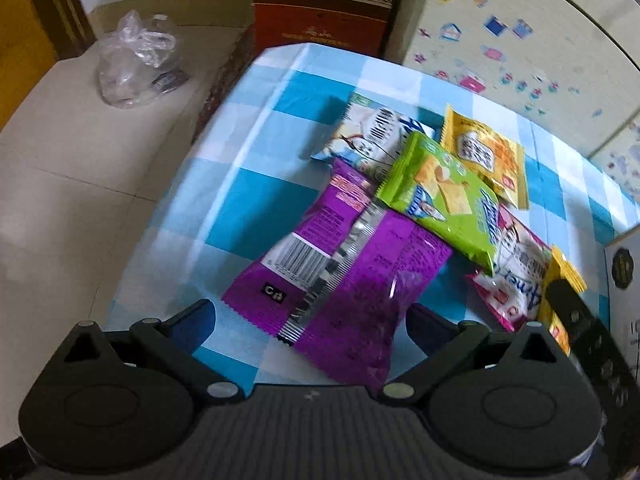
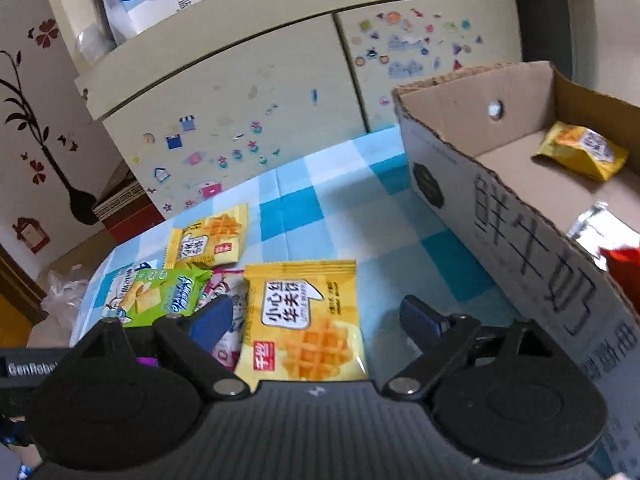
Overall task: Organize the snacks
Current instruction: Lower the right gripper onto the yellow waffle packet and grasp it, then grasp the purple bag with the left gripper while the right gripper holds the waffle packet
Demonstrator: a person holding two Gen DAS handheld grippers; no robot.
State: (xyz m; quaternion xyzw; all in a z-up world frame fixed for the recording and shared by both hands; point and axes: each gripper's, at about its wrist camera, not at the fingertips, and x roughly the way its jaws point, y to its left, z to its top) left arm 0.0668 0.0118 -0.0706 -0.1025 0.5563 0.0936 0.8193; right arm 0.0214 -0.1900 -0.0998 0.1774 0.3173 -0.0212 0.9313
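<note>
Snack packets lie in a heap on the blue-checked tablecloth (image 1: 256, 184). My left gripper (image 1: 310, 320) is open, its fingers either side of the near end of a purple packet (image 1: 344, 276). A green cracker packet (image 1: 440, 200) overlaps it, with a white-blue packet (image 1: 376, 136), a yellow waffle packet (image 1: 488, 156) and a pink-white packet (image 1: 516, 268) around. My right gripper (image 2: 316, 322) is open over a yellow waffle packet (image 2: 304, 324) that lies between its fingers. The cardboard box (image 2: 500, 216) stands to the right and holds a yellow packet (image 2: 580, 152).
A cream cabinet with stickers (image 2: 248, 112) stands behind the table. A brown box (image 1: 324, 12) and a clear plastic bag (image 1: 136, 60) sit on the floor beyond the table's far edge. Silver and red wrappers (image 2: 600, 236) lie in the box.
</note>
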